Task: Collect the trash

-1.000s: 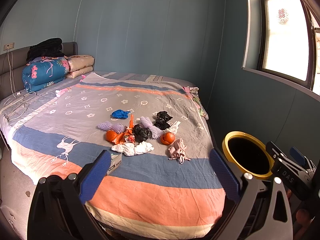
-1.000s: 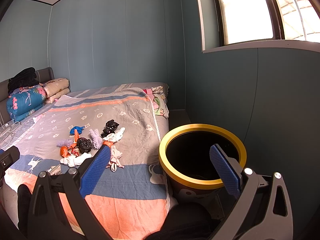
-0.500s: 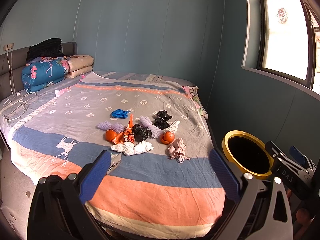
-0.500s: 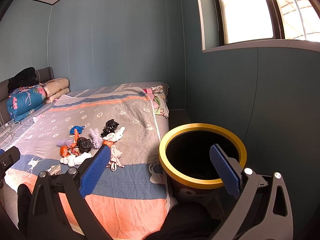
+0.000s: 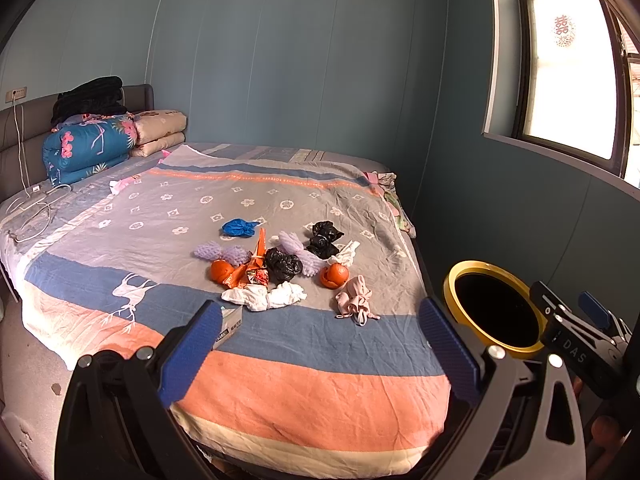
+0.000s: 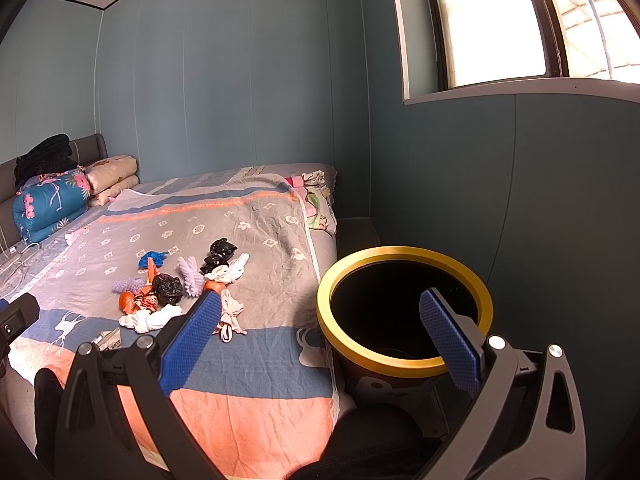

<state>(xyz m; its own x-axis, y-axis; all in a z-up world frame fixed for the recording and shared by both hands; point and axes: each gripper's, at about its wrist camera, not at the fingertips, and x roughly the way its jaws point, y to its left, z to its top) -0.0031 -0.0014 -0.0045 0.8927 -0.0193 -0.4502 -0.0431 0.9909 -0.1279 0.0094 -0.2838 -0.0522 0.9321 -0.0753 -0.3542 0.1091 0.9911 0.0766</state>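
Observation:
Trash lies in a cluster mid-bed: black bags (image 5: 283, 265), a blue bag (image 5: 237, 227), orange peels (image 5: 334, 275), white tissue (image 5: 264, 296), a pink rag (image 5: 354, 299), purple foam nets (image 5: 222, 252) and a small box (image 5: 228, 322). The same pile shows in the right wrist view (image 6: 168, 288). A black bin with a yellow rim (image 6: 404, 312) stands beside the bed's right side; it also shows in the left wrist view (image 5: 494, 308). My left gripper (image 5: 320, 346) is open and empty, short of the bed's foot. My right gripper (image 6: 320, 338) is open and empty, near the bin.
The striped bedspread (image 5: 280, 380) covers the bed. Folded quilts and pillows (image 5: 92, 144) sit at the headboard with cables (image 5: 36, 208) nearby. A blue wall and window (image 6: 500, 24) close the right side. Clothes (image 6: 316, 200) hang over the bed's far corner.

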